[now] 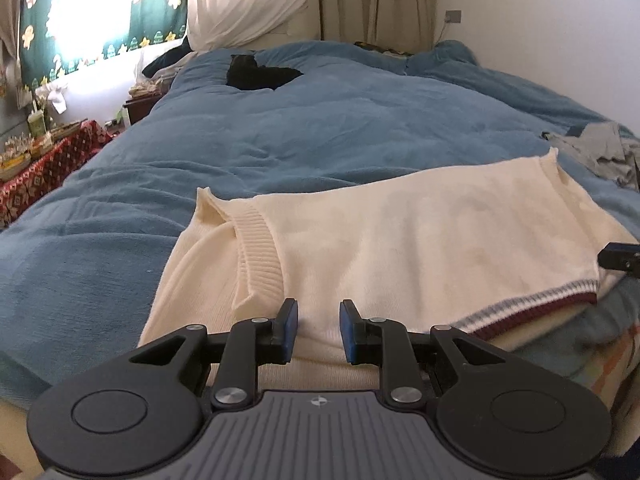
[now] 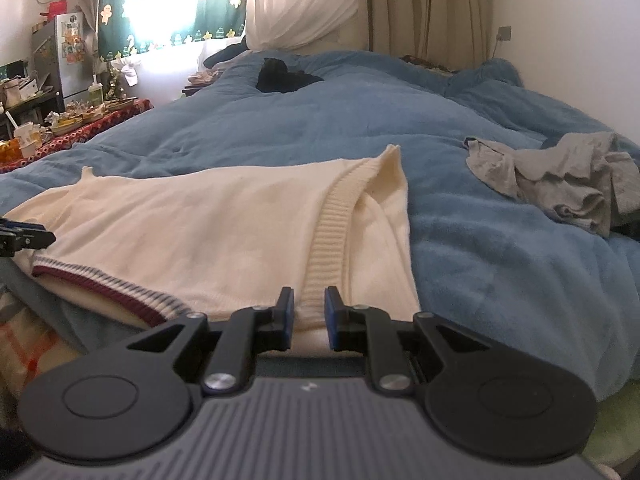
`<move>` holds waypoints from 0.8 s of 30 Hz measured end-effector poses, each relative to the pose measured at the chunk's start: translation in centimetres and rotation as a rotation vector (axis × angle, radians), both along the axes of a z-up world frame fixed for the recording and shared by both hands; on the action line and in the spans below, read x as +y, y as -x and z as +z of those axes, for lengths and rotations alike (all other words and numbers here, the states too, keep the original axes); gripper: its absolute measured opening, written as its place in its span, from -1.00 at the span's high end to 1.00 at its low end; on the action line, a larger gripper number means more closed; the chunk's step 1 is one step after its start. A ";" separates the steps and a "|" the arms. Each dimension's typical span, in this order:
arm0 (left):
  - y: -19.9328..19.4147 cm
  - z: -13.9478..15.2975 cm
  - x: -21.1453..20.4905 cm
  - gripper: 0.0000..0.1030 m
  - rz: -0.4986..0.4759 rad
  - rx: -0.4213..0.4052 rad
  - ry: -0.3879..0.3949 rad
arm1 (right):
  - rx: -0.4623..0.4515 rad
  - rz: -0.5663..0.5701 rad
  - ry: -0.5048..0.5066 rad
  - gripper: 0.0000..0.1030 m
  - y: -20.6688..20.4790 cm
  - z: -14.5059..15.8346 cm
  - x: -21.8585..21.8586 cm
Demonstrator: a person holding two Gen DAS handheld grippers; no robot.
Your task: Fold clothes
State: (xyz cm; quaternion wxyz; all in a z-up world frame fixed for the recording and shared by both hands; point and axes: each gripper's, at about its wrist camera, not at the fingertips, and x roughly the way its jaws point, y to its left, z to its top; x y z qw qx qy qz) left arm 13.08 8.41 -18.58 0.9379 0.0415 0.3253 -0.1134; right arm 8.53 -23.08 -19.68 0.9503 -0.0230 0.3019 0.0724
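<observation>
A cream knit sweater point(image 1: 400, 232) point(image 2: 208, 220) lies spread on the blue duvet point(image 1: 300, 132), folded over, with a striped maroon hem point(image 1: 540, 304) at its near edge. My left gripper point(image 1: 319, 320) sits low at the near edge with cream fabric filling the narrow gap between its pads. My right gripper point(image 2: 309, 312) has the ribbed band point(image 2: 332, 232) of the sweater running straight into its narrow gap. Each gripper's tip shows at the edge of the other view: the right gripper point(image 1: 620, 260) and the left gripper point(image 2: 28, 236).
A crumpled grey garment point(image 2: 560, 176) point(image 1: 600, 152) lies to the right on the duvet. A black garment point(image 1: 260, 72) lies far back near the curtains. A cluttered low table with a red patterned cloth point(image 2: 80, 128) stands left of the bed. A wall borders the right side.
</observation>
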 end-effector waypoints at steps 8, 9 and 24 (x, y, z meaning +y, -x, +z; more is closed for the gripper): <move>1.6 0.6 1.3 0.55 0.022 0.029 0.053 | -0.002 -0.031 -0.039 0.65 2.6 1.0 -1.4; 1.8 0.6 1.4 0.55 0.025 0.032 0.054 | -0.008 -0.035 -0.037 0.65 2.7 1.2 -1.6; 1.6 1.2 5.6 0.54 0.142 0.020 0.087 | 0.033 -0.120 -0.074 0.64 1.9 -0.1 -4.0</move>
